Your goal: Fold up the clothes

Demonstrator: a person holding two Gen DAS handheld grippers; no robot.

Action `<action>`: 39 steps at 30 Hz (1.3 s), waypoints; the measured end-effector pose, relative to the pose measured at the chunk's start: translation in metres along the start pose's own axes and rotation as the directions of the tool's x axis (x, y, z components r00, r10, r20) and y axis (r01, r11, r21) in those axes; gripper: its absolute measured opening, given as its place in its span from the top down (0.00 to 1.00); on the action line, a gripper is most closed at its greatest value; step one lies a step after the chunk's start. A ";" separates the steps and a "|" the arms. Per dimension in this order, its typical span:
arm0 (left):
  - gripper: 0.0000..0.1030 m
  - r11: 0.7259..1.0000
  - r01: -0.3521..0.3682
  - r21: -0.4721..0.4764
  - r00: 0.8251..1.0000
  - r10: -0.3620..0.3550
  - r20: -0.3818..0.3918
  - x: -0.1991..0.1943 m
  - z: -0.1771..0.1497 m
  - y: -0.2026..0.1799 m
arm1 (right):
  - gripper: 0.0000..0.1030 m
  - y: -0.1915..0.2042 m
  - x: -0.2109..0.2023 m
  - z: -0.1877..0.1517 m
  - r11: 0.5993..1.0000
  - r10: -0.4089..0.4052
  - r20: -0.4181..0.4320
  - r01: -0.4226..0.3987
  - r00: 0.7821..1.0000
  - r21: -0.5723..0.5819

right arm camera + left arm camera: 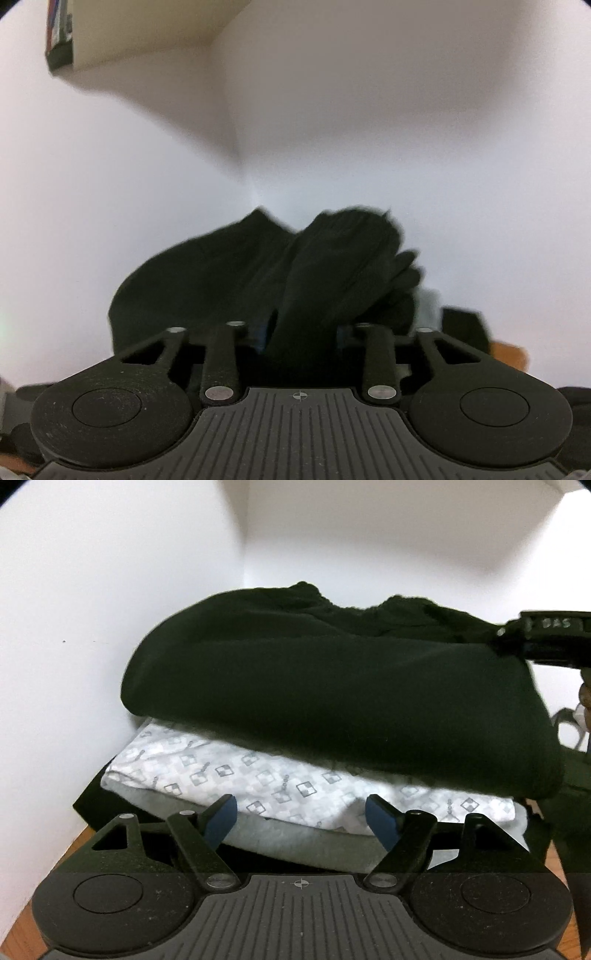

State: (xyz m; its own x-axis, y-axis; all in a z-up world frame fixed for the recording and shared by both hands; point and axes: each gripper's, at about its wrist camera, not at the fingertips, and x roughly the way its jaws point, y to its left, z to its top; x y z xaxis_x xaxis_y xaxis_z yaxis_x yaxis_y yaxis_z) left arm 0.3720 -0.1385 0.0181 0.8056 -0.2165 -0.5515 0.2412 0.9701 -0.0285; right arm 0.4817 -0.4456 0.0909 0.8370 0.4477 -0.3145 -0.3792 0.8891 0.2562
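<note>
black garment (332,701) tops stack in wall corner, over checked cloth (280,786) and grey layer (295,842). long axis runs 9 to 3 across left view; rounded fold faces 6, bunched edge at 12. right gripper (301,332) clamped on thick black fold, pads hidden by cloth. left gripper (301,818) spread wide, empty, near stack front at 6. likely step: settle garment on stack. lay fold flat, square with layers below, avoid dragging them.
</note>
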 end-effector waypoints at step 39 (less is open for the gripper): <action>0.00 0.994 -0.032 -0.107 0.998 0.038 0.057 -0.096 -0.026 0.014 | 0.00 0.102 -0.049 -0.062 0.975 -0.079 -0.017 0.074 0.997 -0.211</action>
State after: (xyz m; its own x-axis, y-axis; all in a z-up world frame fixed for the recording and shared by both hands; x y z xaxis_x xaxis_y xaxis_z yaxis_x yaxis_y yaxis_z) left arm 0.2840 -0.1017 0.0492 0.8438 -0.1851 -0.5037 0.1559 0.9827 -0.1001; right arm 0.3773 -0.3714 0.0761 0.8577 0.3775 -0.3490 -0.3912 0.9197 0.0336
